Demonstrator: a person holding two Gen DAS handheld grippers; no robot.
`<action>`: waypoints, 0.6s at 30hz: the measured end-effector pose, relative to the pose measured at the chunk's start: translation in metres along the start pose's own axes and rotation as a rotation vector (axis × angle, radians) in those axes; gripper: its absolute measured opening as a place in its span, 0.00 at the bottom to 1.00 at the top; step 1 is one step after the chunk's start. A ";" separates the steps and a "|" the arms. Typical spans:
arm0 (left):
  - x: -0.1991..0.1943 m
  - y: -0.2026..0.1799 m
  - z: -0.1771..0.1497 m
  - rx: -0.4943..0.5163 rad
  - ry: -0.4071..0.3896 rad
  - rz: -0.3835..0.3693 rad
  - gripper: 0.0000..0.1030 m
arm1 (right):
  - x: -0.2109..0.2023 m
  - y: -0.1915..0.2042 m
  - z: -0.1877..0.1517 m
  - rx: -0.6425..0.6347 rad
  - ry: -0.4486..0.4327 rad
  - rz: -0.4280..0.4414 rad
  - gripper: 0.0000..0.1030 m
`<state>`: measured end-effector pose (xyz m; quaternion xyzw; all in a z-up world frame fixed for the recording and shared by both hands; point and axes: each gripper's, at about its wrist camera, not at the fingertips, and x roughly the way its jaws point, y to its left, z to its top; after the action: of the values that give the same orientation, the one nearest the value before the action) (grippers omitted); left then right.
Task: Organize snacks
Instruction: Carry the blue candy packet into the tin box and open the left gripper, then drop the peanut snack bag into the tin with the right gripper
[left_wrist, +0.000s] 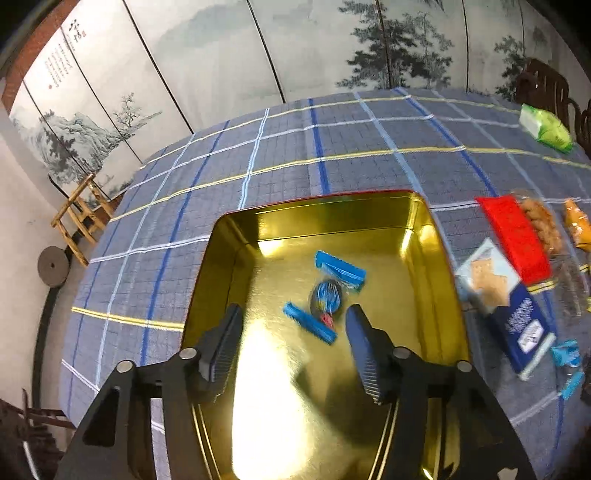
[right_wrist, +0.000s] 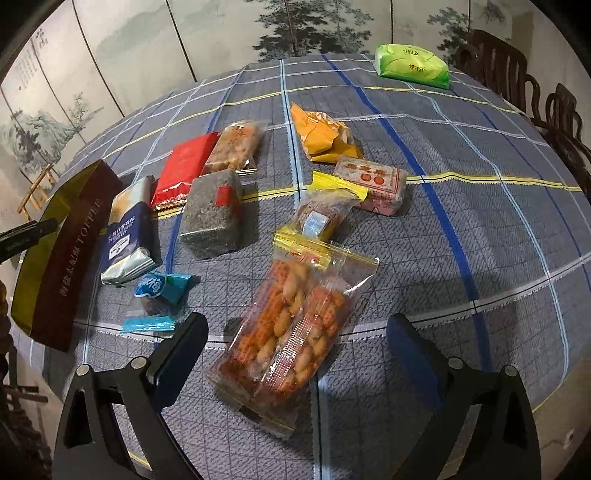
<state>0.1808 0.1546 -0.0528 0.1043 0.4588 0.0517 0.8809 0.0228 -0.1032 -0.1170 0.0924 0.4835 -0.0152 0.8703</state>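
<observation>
Left claw (left_wrist: 291, 343) released, hanging over gold rectangular metal tin (left_wrist: 439, 236); blue-wrapped dark candy (left_wrist: 327, 295) lying loose on tin floor just beyond fingertips. Right claw (right_wrist: 297, 345) spread wide, astride clear zip bag of orange-red twisted crackers (right_wrist: 291, 317) on blue plaid tabletop (right_wrist: 480, 206), pads apart from bag.

My left gripper (left_wrist: 293, 341) hung over the tin (left_wrist: 436, 236), and one wrapped candy (left_wrist: 327, 295) lay inside on its floor. The tin stood on the surface (right_wrist: 461, 192), with the snack packets spread to its right. Before my right gripper (right_wrist: 295, 343) lay a bag of twists (right_wrist: 291, 325); a tissue pack (right_wrist: 412, 66) sat at the far edge.
</observation>
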 end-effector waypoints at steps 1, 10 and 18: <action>-0.005 0.001 -0.002 -0.010 -0.007 -0.012 0.57 | -0.001 -0.002 0.000 0.009 0.000 0.008 0.92; -0.066 -0.002 -0.043 -0.083 -0.080 -0.113 0.75 | -0.001 0.003 -0.001 -0.001 0.011 -0.021 0.85; -0.121 0.004 -0.088 -0.079 -0.190 -0.046 0.79 | -0.016 -0.009 -0.008 -0.094 -0.006 0.083 0.40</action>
<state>0.0394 0.1479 -0.0047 0.0631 0.3729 0.0393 0.9249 0.0065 -0.1116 -0.1090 0.0710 0.4766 0.0433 0.8752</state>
